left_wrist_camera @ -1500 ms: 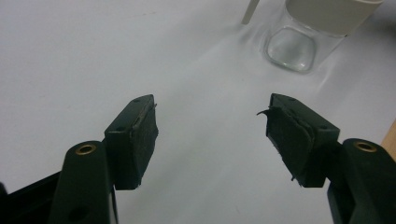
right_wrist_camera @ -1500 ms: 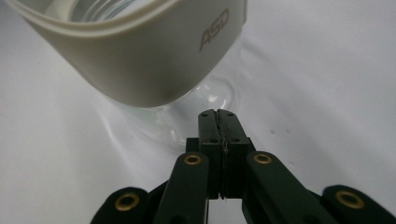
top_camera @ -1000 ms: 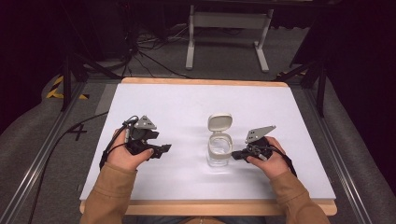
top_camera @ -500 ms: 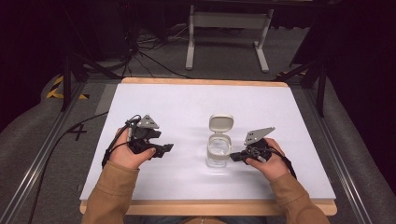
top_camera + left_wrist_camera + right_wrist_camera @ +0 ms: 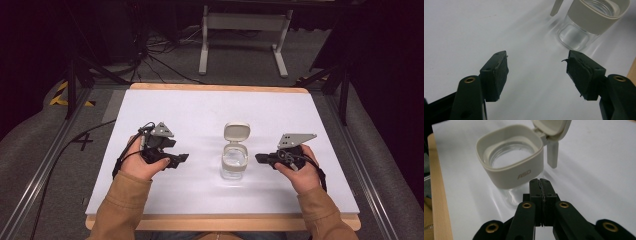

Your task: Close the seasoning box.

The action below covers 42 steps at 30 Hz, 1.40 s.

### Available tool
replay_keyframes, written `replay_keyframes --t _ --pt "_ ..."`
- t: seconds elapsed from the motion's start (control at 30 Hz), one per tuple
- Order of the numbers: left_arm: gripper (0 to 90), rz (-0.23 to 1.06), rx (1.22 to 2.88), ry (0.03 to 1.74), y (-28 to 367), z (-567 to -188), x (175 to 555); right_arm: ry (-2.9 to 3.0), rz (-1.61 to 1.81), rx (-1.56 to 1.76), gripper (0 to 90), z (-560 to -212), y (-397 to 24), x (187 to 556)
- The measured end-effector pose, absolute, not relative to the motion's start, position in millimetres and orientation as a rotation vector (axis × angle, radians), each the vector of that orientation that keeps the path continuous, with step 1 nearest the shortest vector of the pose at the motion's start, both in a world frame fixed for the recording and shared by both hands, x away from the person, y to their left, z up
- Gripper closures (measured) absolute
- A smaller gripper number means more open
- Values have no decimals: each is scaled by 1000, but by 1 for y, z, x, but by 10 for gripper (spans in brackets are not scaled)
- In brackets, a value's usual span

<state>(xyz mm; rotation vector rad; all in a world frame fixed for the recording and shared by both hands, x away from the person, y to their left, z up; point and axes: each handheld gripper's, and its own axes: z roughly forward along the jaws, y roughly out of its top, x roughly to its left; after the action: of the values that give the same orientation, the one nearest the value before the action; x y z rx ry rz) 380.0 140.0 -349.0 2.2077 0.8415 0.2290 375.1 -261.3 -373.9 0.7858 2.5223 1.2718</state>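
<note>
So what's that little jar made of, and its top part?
The jar body looks like clear glass: see-through, shiny, with bright reflections. Its beige collar and flipped-open lid look like matte plastic, smooth and opaque, with raised lettering molded in. Clear plastic remains possible.

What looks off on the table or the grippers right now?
The pad on one of the left gripper fingers is frayed and peeling at its edge. The glass jar stands upright, lid flipped open, nothing spilled.

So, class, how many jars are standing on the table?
1. The jar stands near the middle of the table, between the left tongs and the right tongs, with its lid flipped open. Nothing on the table looks able to hide another.
</note>
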Motion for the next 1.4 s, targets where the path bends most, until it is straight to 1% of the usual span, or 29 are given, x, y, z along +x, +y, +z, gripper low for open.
replay_keyframes --t 0.5,0.67,0.9,1.27,1.4 --pt "340 253 2199 902 154 -352 368 2418 1410 786 900 -351 -263 390" --pt "340 255 2202 922 162 -355 363 2389 1453 779 900 -344 -262 402" --pt "340 267 2183 975 172 -357 354 2362 1480 768 900 -342 -260 412" --pt "334 266 2201 1002 182 -358 347 2354 1477 782 899 -346 -258 425" --pt "333 270 2180 1014 185 -359 343 2353 1486 777 899 -349 -257 429"
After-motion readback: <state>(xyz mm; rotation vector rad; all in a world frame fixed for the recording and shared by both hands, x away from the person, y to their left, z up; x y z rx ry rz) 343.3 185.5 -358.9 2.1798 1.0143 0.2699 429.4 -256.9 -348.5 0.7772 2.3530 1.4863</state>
